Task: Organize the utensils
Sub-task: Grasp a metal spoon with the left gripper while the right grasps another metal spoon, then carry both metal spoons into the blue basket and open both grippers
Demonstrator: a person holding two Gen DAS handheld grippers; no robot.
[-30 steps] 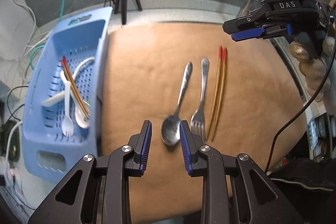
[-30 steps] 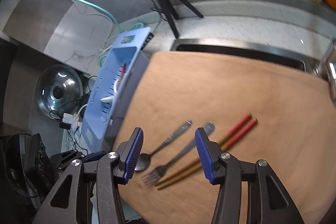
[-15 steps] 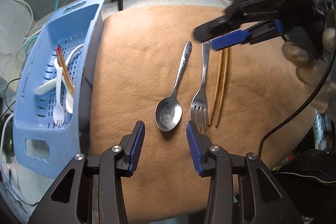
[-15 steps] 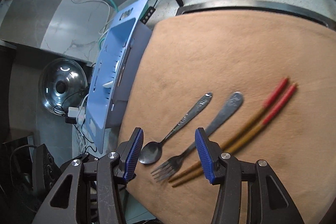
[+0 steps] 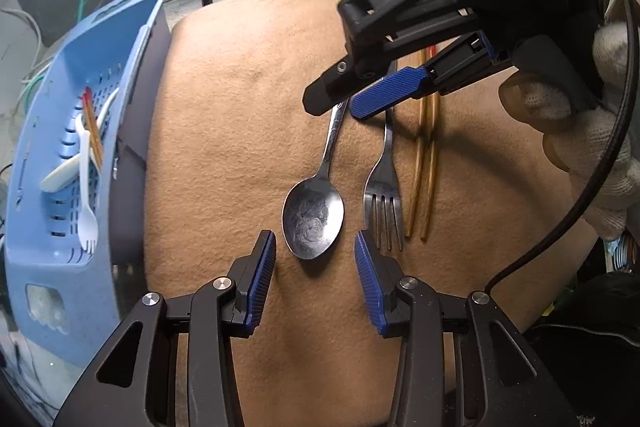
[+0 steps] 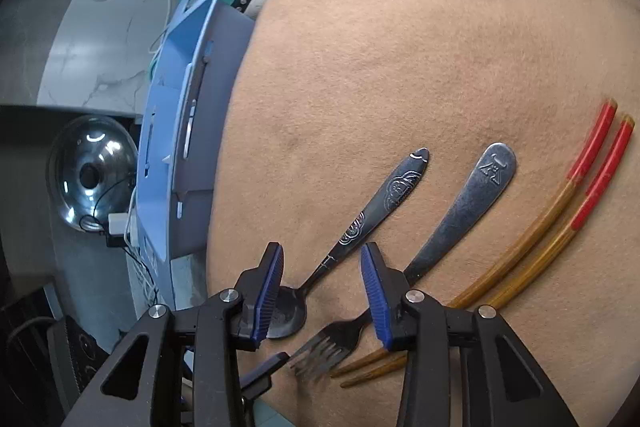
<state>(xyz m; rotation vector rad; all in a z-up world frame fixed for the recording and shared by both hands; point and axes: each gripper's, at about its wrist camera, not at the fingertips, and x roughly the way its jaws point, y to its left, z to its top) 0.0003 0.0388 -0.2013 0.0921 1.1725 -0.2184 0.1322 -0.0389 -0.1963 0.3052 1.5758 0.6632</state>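
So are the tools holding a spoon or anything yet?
No, nothing is held. The left tool is open around the spoon bowl, and the right tool, just closing, straddles its handle without pinching it.

On the tan mat (image 5: 240, 131) I count one metal spoon (image 5: 314, 215), one metal fork (image 5: 383, 199) and two red-tipped chopsticks (image 5: 424, 163). In the one blue basket (image 5: 48, 155) I see one white plastic fork (image 5: 86, 203), one white spoon (image 5: 60, 177) and more chopsticks (image 5: 93, 131), number unclear.
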